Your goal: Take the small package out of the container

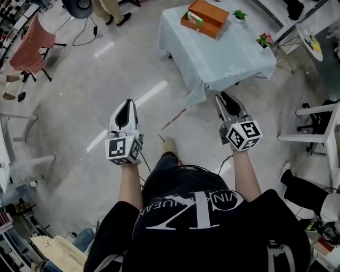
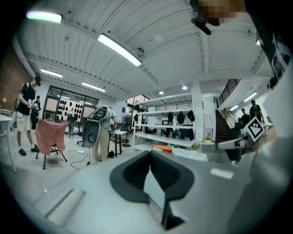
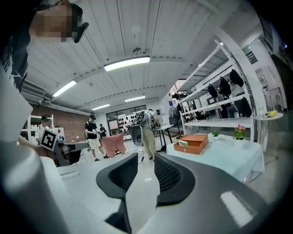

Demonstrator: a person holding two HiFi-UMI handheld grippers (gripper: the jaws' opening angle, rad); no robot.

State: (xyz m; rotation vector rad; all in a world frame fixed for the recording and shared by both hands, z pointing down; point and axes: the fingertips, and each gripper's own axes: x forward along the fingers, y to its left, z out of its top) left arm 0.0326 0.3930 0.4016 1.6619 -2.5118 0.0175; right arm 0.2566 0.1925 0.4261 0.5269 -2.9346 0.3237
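An orange container [image 1: 204,17] sits at the far end of a table covered in pale blue cloth [image 1: 228,58]. A small green-and-white package [image 1: 195,18] lies inside it. Both grippers are held out over the floor, well short of the table. My left gripper [image 1: 126,104] has its jaws together and nothing in them; in the left gripper view its tips [image 2: 149,152] meet. My right gripper [image 1: 223,98] points at the table's near corner. In the right gripper view the jaws [image 3: 145,160] stand apart and empty, with the container [image 3: 194,143] far ahead.
Two small potted plants [image 1: 239,15] [image 1: 264,39] stand on the table's right side. A chair draped in pink cloth [image 1: 32,45] is at the far left, with cables on the floor nearby. White chair frames [image 1: 319,127] stand at the right. People stand in the background.
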